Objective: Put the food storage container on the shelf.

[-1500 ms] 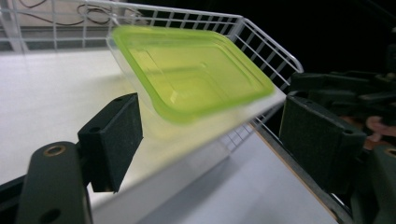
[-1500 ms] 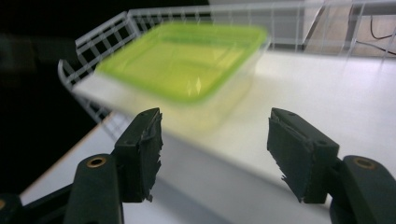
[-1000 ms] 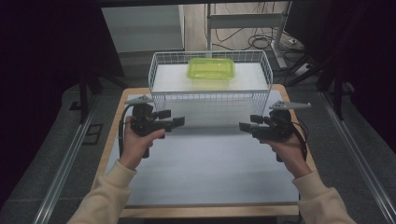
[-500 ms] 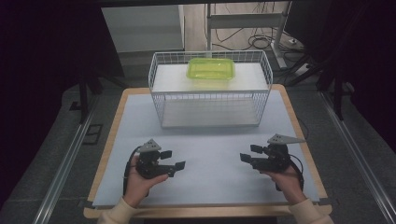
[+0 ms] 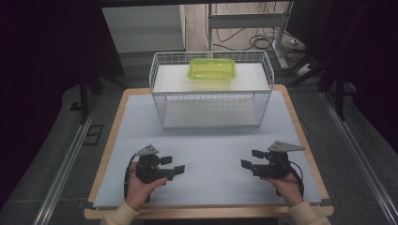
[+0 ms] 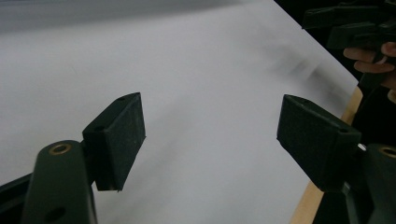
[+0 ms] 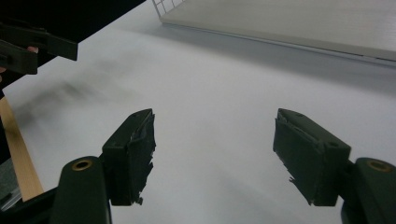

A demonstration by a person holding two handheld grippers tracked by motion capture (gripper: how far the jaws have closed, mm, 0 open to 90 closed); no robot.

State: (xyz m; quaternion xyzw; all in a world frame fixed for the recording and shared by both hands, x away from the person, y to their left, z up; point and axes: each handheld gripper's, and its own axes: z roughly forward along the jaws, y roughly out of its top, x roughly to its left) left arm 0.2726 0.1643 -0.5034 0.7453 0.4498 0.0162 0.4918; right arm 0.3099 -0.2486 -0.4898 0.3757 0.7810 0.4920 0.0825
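The green container (image 5: 212, 69) sits in the wire basket (image 5: 162, 101) at the tabletop's (image 5: 211, 150) far edge, well apart from me. I've pulled my left claw (image 5: 178, 169) and right claw (image 5: 247, 159) back near; both gape, empty, so that placing looks done.

My left gripper (image 5: 172, 165) and right gripper (image 5: 249, 158) are black, over a white mat (image 5: 211, 154) edged in tan wood; the white wire basket (image 5: 211, 101) carries a lime-green container (image 5: 212, 69).
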